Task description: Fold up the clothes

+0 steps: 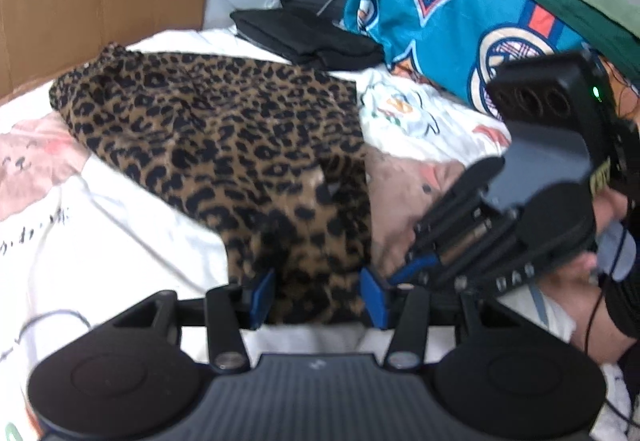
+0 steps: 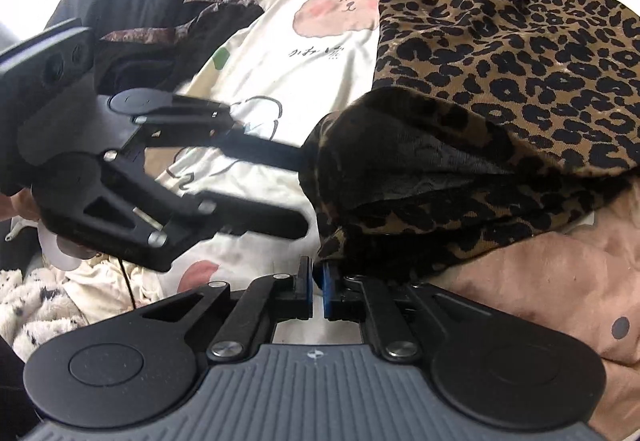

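Two grippers are working one leopard-print garment (image 2: pixel 500 53) on the bed (image 1: pixel 120 241). Right gripper (image 2: pixel 317 283) is pinching its near corner, jaws nearly closed; left gripper (image 1: pixel 318 299) is standing half open, straddling the hem, grip uncertain. Both corners should be lifting level together.

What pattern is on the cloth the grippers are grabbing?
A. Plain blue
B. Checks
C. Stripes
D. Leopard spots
D: the cloth on the bed is brown with black leopard spots, and its near edge lies between the left gripper's fingers.
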`<act>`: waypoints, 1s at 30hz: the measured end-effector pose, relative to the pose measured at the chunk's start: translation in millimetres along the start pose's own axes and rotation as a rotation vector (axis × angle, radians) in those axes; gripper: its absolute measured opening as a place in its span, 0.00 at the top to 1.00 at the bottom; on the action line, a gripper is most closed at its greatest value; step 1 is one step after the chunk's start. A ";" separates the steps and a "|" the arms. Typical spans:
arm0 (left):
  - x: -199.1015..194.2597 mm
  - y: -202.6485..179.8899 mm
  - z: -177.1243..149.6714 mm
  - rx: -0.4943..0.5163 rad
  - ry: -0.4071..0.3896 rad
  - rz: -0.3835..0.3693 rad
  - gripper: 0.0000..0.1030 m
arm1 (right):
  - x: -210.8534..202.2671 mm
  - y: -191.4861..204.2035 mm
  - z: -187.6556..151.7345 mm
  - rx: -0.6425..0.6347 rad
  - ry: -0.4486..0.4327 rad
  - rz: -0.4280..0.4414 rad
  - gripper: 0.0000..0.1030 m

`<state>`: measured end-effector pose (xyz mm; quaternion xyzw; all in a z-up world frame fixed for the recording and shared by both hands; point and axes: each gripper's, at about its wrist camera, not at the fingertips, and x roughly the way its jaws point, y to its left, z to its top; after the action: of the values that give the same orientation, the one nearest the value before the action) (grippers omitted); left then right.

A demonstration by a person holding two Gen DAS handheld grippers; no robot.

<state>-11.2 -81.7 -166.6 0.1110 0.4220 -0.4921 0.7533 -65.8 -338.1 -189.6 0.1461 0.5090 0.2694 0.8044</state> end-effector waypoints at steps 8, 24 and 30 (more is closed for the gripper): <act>12.4 -15.4 -6.4 -0.007 0.036 -0.003 0.52 | -18.5 -6.1 -12.3 -0.060 0.016 -0.048 0.72; 33.8 -46.8 5.6 0.041 0.079 0.182 0.57 | -88.8 -107.3 -4.6 0.173 -0.143 -0.243 0.70; 34.8 -48.4 4.6 0.033 0.104 0.213 0.69 | -112.7 -150.0 10.2 0.260 -0.232 -0.313 0.56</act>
<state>-43.7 -130.7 -177.6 0.1926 0.4382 -0.4098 0.7765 -51.9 -525.2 -178.1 0.1976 0.4601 0.0552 0.8639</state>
